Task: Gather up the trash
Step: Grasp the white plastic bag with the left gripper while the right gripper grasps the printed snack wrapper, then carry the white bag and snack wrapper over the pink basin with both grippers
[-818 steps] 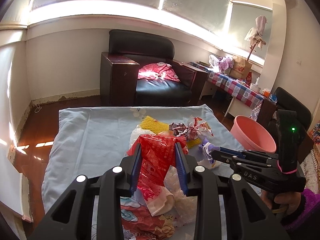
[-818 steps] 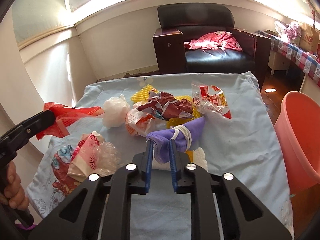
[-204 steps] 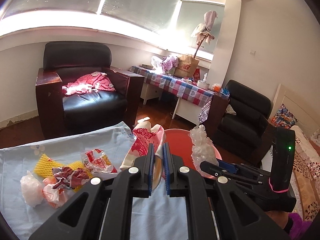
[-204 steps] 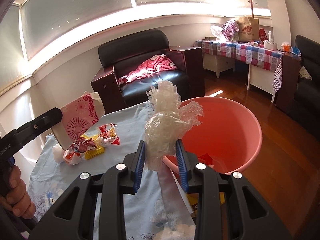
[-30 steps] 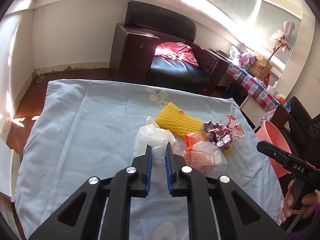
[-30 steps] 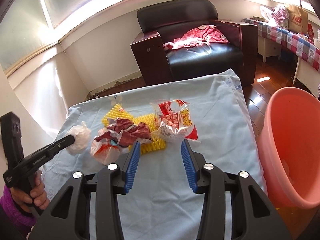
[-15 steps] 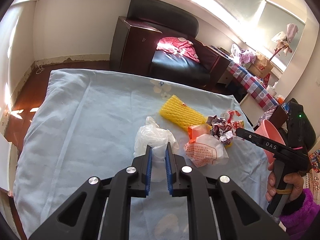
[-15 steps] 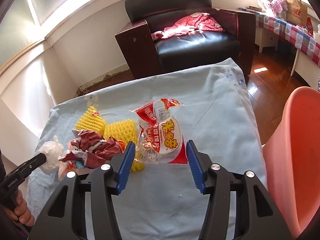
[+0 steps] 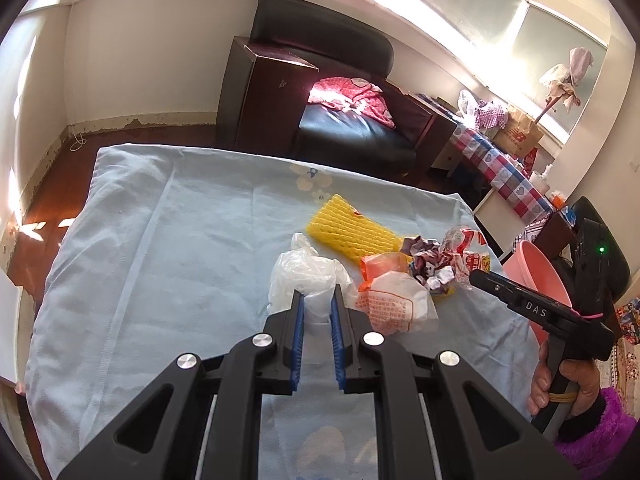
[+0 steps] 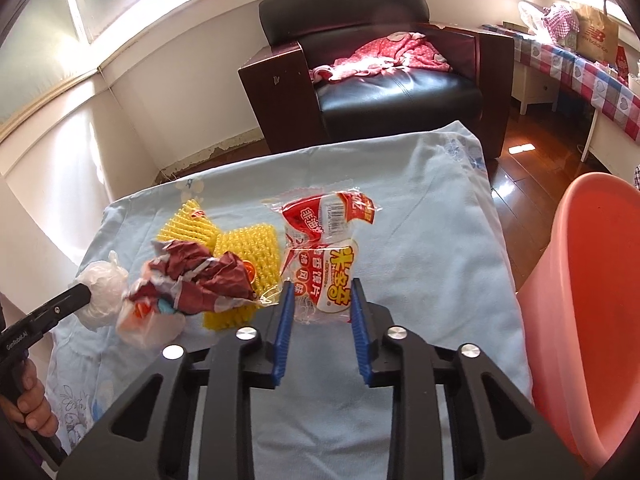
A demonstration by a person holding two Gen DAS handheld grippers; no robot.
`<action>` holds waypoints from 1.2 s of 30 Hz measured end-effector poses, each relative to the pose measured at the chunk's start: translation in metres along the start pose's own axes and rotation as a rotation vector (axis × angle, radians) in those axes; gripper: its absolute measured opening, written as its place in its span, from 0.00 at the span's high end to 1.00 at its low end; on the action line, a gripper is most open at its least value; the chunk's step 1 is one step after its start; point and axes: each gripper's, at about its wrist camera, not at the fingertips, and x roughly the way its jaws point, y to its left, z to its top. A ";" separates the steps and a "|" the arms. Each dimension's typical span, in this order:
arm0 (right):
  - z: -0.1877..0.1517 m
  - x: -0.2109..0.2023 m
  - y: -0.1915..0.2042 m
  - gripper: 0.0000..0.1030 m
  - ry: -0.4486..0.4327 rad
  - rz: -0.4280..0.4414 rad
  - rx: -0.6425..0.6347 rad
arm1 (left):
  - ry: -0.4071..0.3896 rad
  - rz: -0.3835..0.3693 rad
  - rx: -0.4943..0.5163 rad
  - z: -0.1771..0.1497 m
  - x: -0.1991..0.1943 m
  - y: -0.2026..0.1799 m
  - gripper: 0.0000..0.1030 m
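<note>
My left tool (image 9: 318, 304) pinches a crumpled white plastic bag (image 9: 308, 276) on the blue-sheeted counter (image 9: 160, 260). My right tool (image 10: 320, 300) is closing around a red-and-white snack wrapper (image 10: 324, 256) — glossy, flattened — left of the pink tub (image 10: 592, 300).

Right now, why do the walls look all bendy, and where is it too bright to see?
Left wrist view: the fisheye lens bows the walls, and the window glares white; sunlight washes out the pink cloth on the armchair. Right wrist view: the same curving, a bright strip along the top, shine on the seat, yet the snack wrapper looks sharp.
</note>
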 end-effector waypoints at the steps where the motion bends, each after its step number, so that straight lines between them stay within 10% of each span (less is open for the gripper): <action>1: 0.000 -0.003 -0.001 0.92 -0.004 -0.002 0.004 | -0.006 0.000 0.002 0.000 -0.002 0.000 0.89; 36: -0.024 -0.167 -0.018 0.96 -0.305 -0.023 0.013 | -0.240 -0.175 0.207 0.023 -0.065 -0.154 0.89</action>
